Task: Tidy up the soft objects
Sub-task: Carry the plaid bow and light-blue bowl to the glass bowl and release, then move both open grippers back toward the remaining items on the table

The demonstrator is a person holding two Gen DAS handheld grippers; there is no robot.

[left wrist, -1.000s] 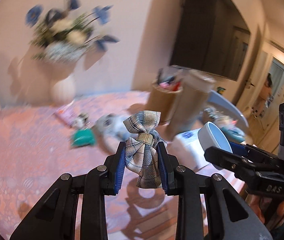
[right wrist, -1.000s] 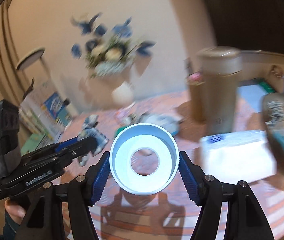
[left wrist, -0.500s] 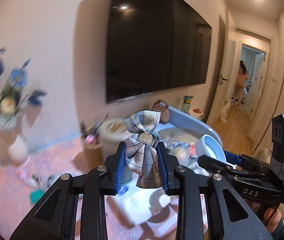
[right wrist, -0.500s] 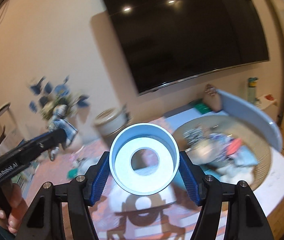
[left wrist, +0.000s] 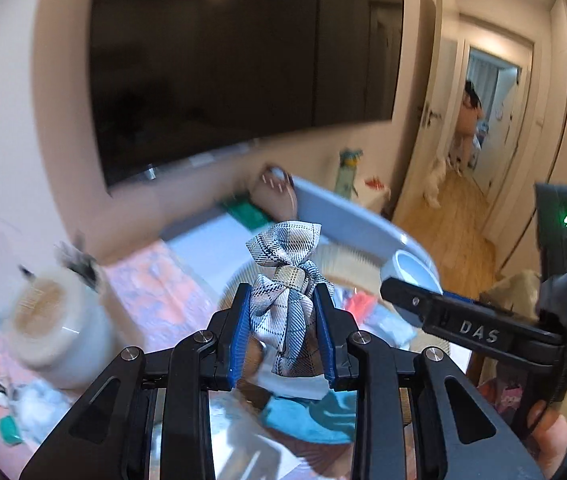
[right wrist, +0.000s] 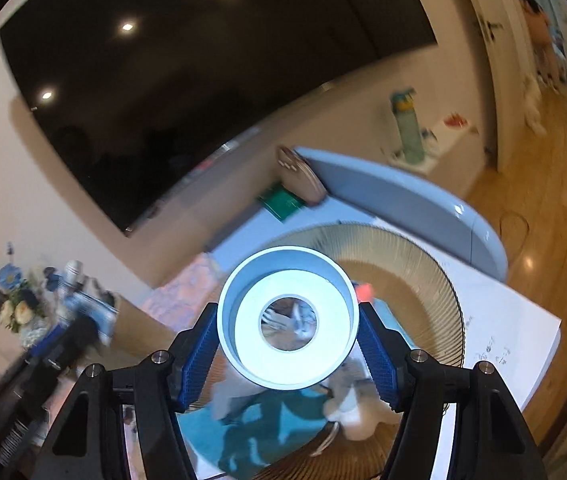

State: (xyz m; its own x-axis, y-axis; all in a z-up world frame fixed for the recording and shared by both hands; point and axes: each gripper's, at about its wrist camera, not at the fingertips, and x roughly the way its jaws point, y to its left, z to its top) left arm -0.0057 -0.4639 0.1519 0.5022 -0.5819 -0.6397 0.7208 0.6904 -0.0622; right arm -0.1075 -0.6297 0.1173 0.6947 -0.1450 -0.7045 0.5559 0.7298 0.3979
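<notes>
- Left tongs (left wrist: pixel 283 332) clenched on a plaid bow (left wrist: pixel 287 300), pinched at its lower half, knot and upper loop standing free above the blue pads (left wrist: pixel 239 336).
- Right tongs (right wrist: pixel 287 354) clamped on a pale blue ring (right wrist: pixel 287 316), gripped across its outer wall, hole facing the camera.
- Both loads held in the air over a ribbed basket (right wrist: pixel 415 272) on the desk (right wrist: pixel 511 320); teal cloth (right wrist: pixel 251 432) and other soft bits already inside, partly blurred.
- Step in hand, by the look of it: bringing both pieces to the basket for dropping in.
- Best to lower before letting go, so the bow lands inside the rim, not on it.
- Worth keeping the two tongs apart on the way down; right tongs sit just right of the bow in the left view, close enough to clash.
- Bow likely to cling to the pads; a wide release and a straight pull back should free it.
- Ring likely to roll if dropped on edge; laying it flat on the cloth looks safer.
- Jar (left wrist: pixel 55 328) at left stands outside the basket, clear of the path.
</notes>
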